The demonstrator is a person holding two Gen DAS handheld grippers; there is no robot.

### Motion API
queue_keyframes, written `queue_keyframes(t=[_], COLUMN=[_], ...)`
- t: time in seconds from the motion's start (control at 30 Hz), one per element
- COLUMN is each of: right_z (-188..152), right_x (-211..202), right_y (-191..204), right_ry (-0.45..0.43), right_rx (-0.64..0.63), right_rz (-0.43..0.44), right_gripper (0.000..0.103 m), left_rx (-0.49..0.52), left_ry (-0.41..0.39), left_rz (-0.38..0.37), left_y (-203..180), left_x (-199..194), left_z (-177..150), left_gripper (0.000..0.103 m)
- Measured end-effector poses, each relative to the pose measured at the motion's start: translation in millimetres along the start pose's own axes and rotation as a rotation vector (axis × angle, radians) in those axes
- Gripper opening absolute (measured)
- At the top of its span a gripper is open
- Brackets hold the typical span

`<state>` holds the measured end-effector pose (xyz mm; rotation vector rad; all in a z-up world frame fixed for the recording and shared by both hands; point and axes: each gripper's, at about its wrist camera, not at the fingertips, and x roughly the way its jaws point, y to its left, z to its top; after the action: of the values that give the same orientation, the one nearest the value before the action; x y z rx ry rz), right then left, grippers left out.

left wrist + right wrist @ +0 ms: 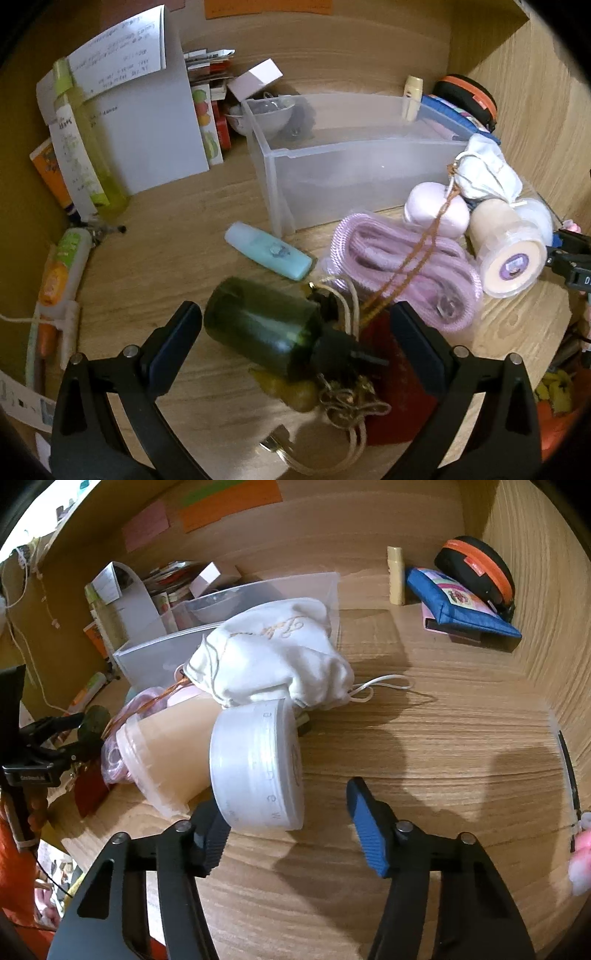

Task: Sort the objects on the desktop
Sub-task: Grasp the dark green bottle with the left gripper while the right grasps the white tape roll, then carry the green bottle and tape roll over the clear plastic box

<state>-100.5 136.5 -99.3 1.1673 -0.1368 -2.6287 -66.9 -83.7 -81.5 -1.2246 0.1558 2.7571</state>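
Note:
My left gripper [295, 325] is open, its jaws on either side of a dark green spray bottle [266, 328] that lies on its side on the wooden desk. A red card [399, 391] and tangled cords lie under it. A clear plastic bin [354, 166] stands behind. A teal tube [269, 254], a pink coiled rope [406, 273] and a beige jar [506, 254] lie between. My right gripper [288, 819] is open; a white round jar [258, 768] lies on its side by the left finger, with a white drawstring pouch [273, 657] behind.
A yellow-green bottle [85, 155], a white paper stand [147, 122] and books stand at the back left. A blue pouch [458, 605], an orange-and-black case [476, 572] and a yellowish stick [396, 576] sit in the back right corner. Wooden walls close the back and right.

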Motion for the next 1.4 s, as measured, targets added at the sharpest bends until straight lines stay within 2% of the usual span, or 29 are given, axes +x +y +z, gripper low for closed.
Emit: queue_keyframes(t=[0.03,0.1,0.13,0.17,0.23,0.37,0.5,0.67,0.9,1.4], right_z=[1,3,3,3,2,2,4,6,12,60], right_x=[1,3,3,3,1,-5,-19,-31,-45,-70], right_y=[0,0,0,1,3,6,6,9,7,26], right_ry=[0.004,0.008,0.006,0.001,-0.006,-0.034,-0.065,-0.090,-0.121,-0.217], right_rx=[0.000,0.001,0.001,-0.005,-0.020,-0.046,-0.043,-0.055,-0.055,-0.146], right_rz=[0.003,0.011,0.014,0.010,0.001,-0.004,0.030,0.025,0.034,0.064], right_gripper=[0.048,0.035,0.032,0.030,0.029,0.027,0.027,0.027,0.027,0.027], left_rx=[0.001,-0.006,-0.013,-0.015,-0.023,-0.049,-0.057,-0.083,-0.099,-0.090], left_ry=[0.002,0.009,0.009,0.011,0.022,0.019,-0.012,-0.048,-0.131,-0.286], left_rz=[0.008,0.006,0.001,-0.003,-0.003,-0.001,0.015,0.024,0.017,0.052], left_y=[0,3,4,5,6,12,14,18,21,-2], left_x=[2,6,7,7,10,10,4,-7,-38,-76], left_z=[1,4,5,6,6,7,7,8,9,46], left_gripper=[0.103,0.103,0.097,0.086,0.076,0.076,0.076,0.076,0.076,0.076])
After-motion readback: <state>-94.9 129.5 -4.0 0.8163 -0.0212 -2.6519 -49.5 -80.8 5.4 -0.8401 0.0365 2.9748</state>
